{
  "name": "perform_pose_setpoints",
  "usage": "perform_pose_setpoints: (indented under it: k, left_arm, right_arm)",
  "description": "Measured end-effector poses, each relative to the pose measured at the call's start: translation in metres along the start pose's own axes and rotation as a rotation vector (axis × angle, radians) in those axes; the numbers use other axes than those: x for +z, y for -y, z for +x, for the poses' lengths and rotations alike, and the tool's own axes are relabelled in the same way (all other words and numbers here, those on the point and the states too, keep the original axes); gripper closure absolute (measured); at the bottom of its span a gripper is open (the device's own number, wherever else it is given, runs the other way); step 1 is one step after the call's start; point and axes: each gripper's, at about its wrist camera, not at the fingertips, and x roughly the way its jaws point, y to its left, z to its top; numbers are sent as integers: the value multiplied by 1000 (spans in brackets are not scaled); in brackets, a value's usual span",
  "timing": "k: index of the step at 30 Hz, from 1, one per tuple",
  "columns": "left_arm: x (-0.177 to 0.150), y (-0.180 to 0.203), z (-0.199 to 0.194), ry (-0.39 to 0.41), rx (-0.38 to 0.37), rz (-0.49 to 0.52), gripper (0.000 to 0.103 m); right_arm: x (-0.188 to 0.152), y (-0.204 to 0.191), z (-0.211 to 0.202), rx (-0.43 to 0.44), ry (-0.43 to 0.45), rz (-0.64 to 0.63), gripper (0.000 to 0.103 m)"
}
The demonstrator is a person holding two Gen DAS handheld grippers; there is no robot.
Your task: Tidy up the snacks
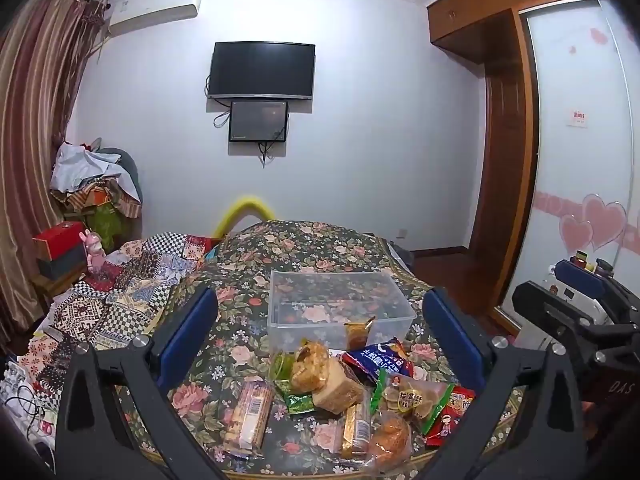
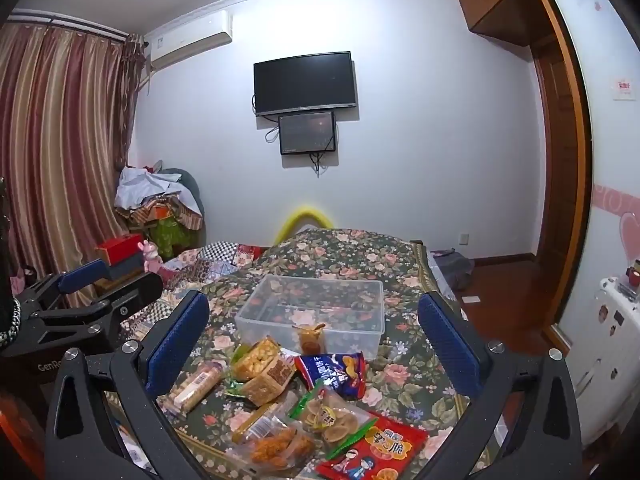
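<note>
Snacks [image 1: 340,396]: heaped on the floral bed [image 1: 240,304], below and between both tongs.
Clear bin [image 1: 340,304]: beyond the heap.
Left tongs [image 1: 320,340]: wide, holding nothing.
Right tongs [image 2: 314,340]: wide, holding nothing.

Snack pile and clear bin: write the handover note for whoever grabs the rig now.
Left hand-held gripper: open, holding nothing, above the pile.
Right hand-held gripper: open, holding nothing, alongside.
Clear bin sits on the floral cloth behind the snacks; one small packet shows at its near wall, inside or against it, cannot tell.
Left to do: blue bag, red packet, biscuit sleeve and the other packets lie loose on the cloth.
</note>
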Motion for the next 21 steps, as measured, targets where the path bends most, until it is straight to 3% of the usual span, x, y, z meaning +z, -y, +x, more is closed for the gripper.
perform_pose_setpoints:
  k: [21]
  left_arm:
    - [2, 3, -4, 7, -1, 12, 0]
  right_arm:
    - [0, 1, -1, 4, 5, 7, 0]
